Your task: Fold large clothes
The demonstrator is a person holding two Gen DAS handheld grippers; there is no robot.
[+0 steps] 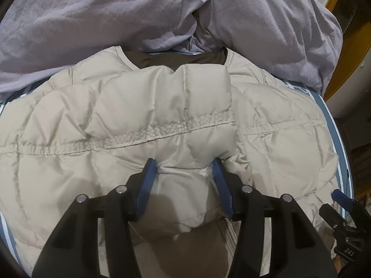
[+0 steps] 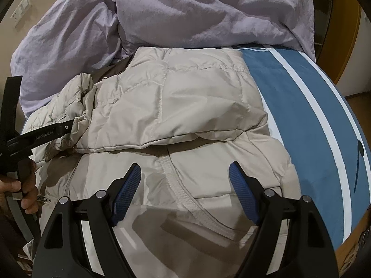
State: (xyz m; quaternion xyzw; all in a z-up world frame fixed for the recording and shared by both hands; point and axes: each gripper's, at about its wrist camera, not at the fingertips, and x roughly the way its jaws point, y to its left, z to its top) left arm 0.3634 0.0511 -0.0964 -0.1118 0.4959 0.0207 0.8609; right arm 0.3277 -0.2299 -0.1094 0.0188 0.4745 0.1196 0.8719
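A beige quilted puffer jacket (image 1: 139, 120) lies spread on the bed, with a brown lining showing at its collar (image 1: 157, 61). My left gripper (image 1: 184, 165) has its blue pads on either side of a puffy fold of the jacket's sleeve and grips it. In the right wrist view the same jacket (image 2: 185, 92) has one sleeve folded across its body. My right gripper (image 2: 185, 173) is open and empty, hovering over the jacket's lower part near a seam. The left gripper (image 2: 46, 134) shows at the left, held by a hand and biting the jacket's fabric.
A crumpled lilac duvet (image 1: 116, 18) is heaped behind the jacket. The blue bedsheet with white stripes (image 2: 301, 106) lies bare to the right. A wooden bed frame (image 1: 347, 46) runs along the right edge. The right gripper's tip (image 1: 340, 199) shows at lower right.
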